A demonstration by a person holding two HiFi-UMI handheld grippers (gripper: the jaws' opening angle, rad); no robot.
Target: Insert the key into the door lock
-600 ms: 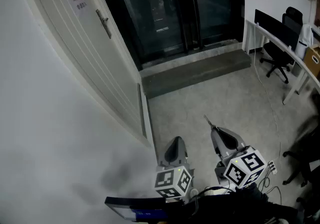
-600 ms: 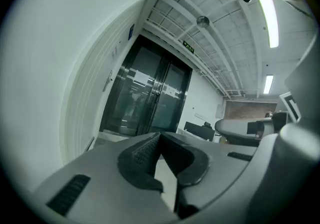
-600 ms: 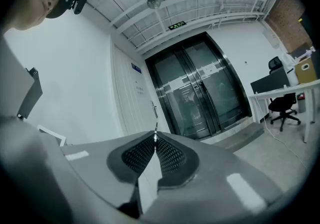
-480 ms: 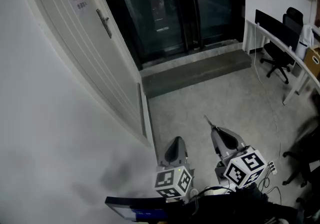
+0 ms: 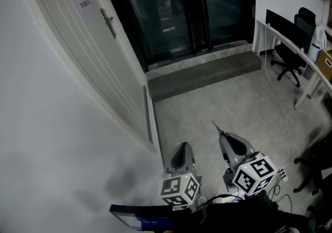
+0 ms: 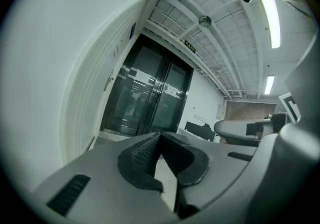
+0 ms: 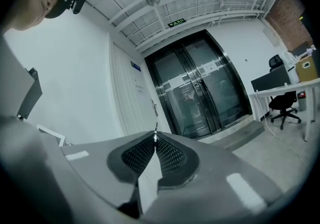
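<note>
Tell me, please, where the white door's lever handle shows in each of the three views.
Head view: the lever handle is upper left, on the white door.
Left gripper view: left of centre, by the door's edge.
Right gripper view: near centre, just above the key pinched in the right tool.
Shared landmark: the dark glass doors, to the handle's right in all three.
</note>
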